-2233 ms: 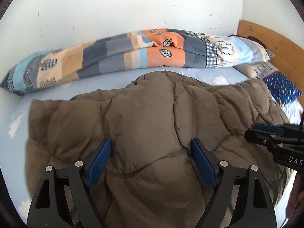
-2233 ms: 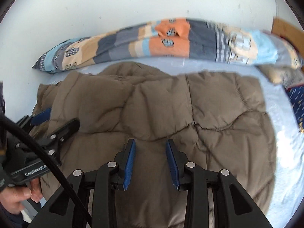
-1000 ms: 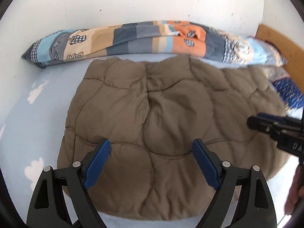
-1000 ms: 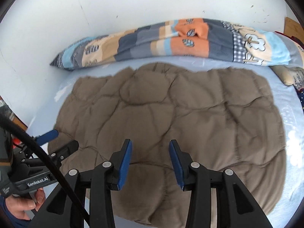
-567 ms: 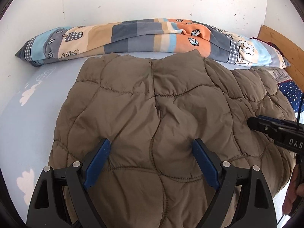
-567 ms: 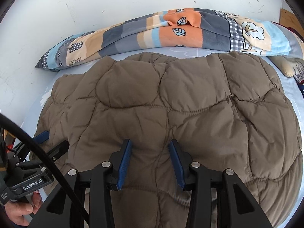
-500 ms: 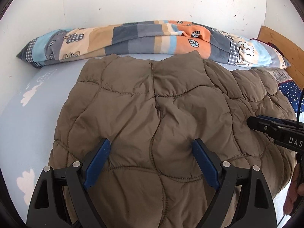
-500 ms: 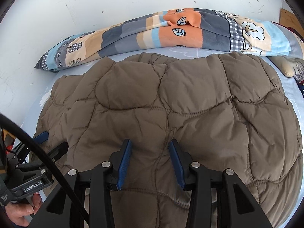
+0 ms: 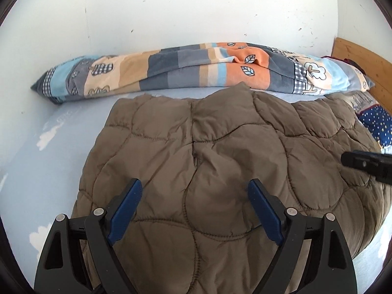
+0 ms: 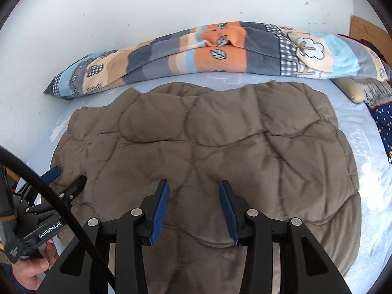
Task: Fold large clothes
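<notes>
**Between two parted grippers, a quilted brown garment on the bed**

Ahead of both grippers lies the brown quilted garment (image 9: 220, 161), spread across the light blue bed (image 9: 49, 152) and puffed up in stitched panels. The left gripper (image 9: 194, 207) hovers over the garment's near portion with its blue-padded fingers (image 9: 125, 210) wide apart, holding nothing; fabric fills the space beneath and between them. To its right, the tip of the right gripper (image 9: 367, 164) juts in over the garment's right side.

Seen from the right wrist, the right gripper (image 10: 193, 208) also stands with its jaws apart and nothing between them, poised above the garment's near edge. Off to its left, the left gripper (image 10: 61, 186) sits at the garment's left border, a hand (image 10: 36, 269) wrapped around its handle.

Beyond the garment's far edge, a long patchwork pillow (image 9: 196, 73) in orange, grey, blue and cream runs along the white wall (image 9: 196, 12). Farther right of the grippers, a dark blue dotted cloth (image 9: 377, 125) lies beside a wooden headboard (image 9: 362, 56).
</notes>
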